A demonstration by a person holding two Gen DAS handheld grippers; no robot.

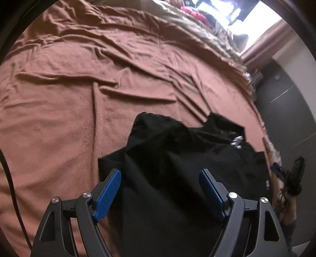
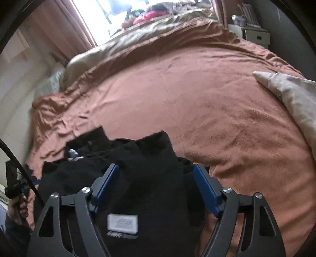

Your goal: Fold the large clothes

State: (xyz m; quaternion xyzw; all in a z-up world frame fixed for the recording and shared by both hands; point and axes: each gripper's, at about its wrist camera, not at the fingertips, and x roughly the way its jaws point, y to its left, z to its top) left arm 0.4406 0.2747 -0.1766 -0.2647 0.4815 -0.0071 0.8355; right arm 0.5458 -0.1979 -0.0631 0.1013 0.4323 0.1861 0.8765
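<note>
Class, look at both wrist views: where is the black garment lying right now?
The black garment lies crumpled on the brown bedspread at the bed's near edge, just ahead of both open claws, left claw and right claw.

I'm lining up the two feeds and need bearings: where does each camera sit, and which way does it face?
Left wrist: rides the left gripper, looking forward and down at the black garment on the brown blanket; both open fingers show, with the other gripper at far right.
Right wrist: rides the right gripper, facing the garment's label, a pillow to the right; both open fingers show.
Shared: garment, blanket, bright window.
</note>
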